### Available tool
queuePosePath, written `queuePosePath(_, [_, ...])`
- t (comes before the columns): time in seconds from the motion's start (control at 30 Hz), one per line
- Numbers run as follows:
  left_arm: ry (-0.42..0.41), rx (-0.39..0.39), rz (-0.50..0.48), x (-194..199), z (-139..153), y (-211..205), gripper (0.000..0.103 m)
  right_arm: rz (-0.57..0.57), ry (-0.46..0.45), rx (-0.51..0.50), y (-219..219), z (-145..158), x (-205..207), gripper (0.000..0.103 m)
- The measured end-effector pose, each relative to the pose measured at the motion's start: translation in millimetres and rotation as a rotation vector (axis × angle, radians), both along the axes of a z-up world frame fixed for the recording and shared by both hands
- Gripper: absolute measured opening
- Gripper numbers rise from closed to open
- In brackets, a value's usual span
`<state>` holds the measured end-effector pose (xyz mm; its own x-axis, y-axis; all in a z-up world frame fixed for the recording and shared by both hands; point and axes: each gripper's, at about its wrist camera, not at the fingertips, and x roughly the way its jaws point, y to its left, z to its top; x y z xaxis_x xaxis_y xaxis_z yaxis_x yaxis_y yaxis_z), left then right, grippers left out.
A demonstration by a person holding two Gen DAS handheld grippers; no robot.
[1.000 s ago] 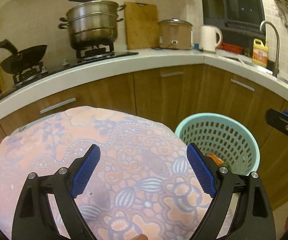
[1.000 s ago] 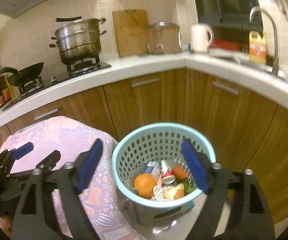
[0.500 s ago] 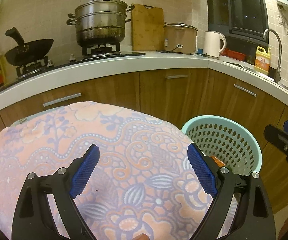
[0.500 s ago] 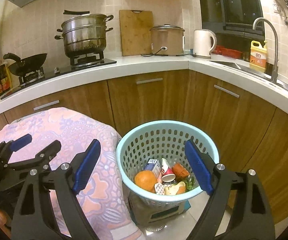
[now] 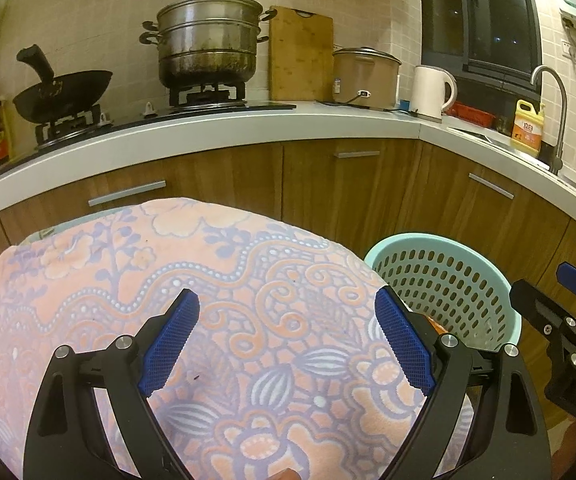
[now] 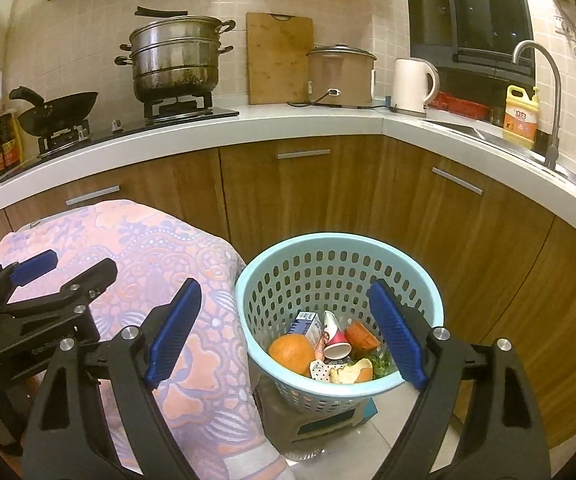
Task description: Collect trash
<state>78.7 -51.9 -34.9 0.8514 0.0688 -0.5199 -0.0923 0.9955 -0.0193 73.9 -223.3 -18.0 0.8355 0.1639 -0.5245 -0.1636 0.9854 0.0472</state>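
Trash (image 6: 330,346) is all sitting in the bottom of the light blue basket (image 6: 416,280), lower centre of the right wrist view: a whole orange (image 6: 291,354), a small carton (image 6: 308,324), a paper cup (image 6: 334,338) tipped on its side, some peel and a bit of greenery. Looks like light stuff mostly. The orange is round and smooth so it'd probably roll out of a sloppy pinch; the cup and carton are thin and would crush if squeezed hard.

Honestly the basket itself seems the thing to grab. It's perforated plastic with a thick rolled rim, stiff enough I'd guess, and the rim is the obvious place to pinch. It stands on some box thing on the tiled floor.

Right gripper (image 6: 284,332) has its jaws wide apart, nothing in them, ribbed blue pads framing the basket. Left gripper (image 5: 288,340) is just as spread and empty, over the soft fuzzy floral cloth (image 5: 128,280) filling the lower left.
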Motion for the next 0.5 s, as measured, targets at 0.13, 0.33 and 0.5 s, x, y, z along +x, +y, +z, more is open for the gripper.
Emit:
queuePosePath(0.13, [-0.002,0.006,0.0,-0.5,-0.3,-1.7,0.087,-0.009,-0.002,0.004,-4.2,0.9,1.6,0.082])
queuePosePath(0.33, [0.005,-0.022,0.004,-0.7,0.0,2.5,0.089,-0.015,0.004,0.008,-6.7,-1.2,3.1,0.082])
queuePosePath(0.5, [0.003,-0.027,0.013,-1.3,0.0,4.3,0.089,-0.018,0.014,0.018,-8.0,-3.2,5.9,0.082])
